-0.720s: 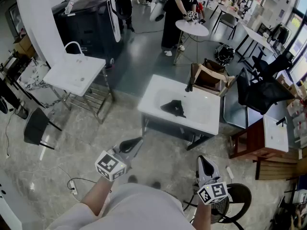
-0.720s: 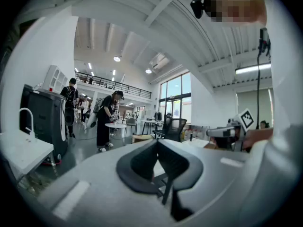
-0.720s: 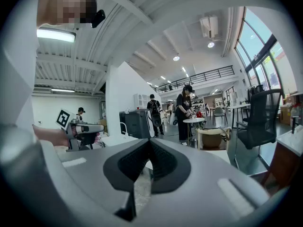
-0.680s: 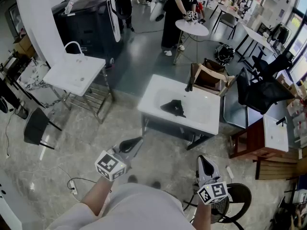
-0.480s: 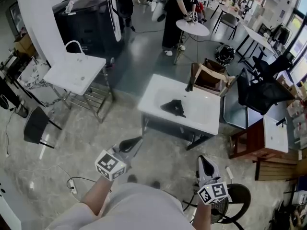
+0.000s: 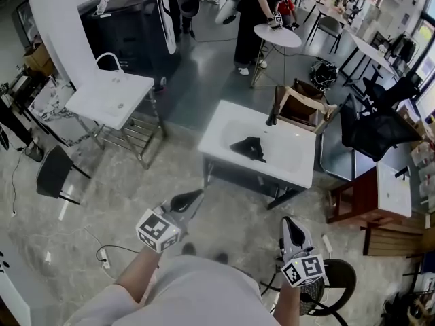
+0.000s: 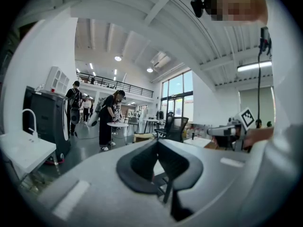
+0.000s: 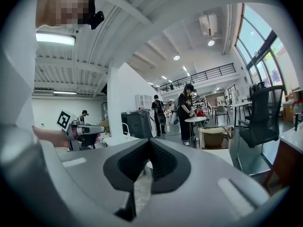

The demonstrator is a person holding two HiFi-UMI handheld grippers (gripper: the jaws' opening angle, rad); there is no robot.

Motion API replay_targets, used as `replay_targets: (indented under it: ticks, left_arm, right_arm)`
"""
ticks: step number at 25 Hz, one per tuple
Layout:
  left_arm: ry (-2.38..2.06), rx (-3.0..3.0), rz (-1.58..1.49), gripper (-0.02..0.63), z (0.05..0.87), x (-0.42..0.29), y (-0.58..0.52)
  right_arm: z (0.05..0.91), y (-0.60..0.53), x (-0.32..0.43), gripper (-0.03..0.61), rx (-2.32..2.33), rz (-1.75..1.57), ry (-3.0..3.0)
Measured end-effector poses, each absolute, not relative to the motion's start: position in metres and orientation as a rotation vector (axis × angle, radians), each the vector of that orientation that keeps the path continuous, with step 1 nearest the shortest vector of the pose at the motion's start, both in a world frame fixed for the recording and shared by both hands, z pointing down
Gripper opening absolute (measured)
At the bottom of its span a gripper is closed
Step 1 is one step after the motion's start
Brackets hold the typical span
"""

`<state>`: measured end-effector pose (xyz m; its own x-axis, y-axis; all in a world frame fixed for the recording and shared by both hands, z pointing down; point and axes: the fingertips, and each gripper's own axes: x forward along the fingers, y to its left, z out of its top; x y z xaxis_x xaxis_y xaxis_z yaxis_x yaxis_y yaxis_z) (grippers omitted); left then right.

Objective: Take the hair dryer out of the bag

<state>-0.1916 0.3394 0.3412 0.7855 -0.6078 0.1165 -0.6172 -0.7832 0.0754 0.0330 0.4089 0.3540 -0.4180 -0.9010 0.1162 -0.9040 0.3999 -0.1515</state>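
On the white bench mid-hall, a black bag is laid. Well apart from it, over the marble floor, the left gripper and right gripper are held with jaws closed on nothing.

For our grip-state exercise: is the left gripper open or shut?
Shut. The left gripper shows its jaws meeting at the tips in its own view, with nothing held between them.

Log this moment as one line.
stage: reach not begun | left gripper: shut, empty, near body | right gripper: shut, empty, near body | black bag: on white table ahead, untouched
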Motion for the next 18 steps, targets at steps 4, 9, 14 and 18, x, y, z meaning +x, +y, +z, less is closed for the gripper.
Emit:
replay_targets:
  ticks: [4,9,14,18]
  left_arm:
    - [-1.001,2.855,0.139,0.000,0.343,-0.182,0.343]
    - [-1.012,2.844,0.145,0.000,0.348,-0.165,0.349]
    - [-1.025,2.830,0.122,0.000,0.351,-0.145,0.360]
    - [-1.046,2.811,0.121,0.000,0.359,-0.128,0.368]
  right_arm:
    - [0.358,0.410,0.043,0.005,1.669,0.321,-2.615]
    - [0.365,0.414,0.060,0.005,1.654,0.335,-2.611]
    - [0.372,0.418,0.081,0.005,1.631,0.342,-2.611]
    - [0.381,0.421,0.099,0.005,1.610,0.347,-2.618]
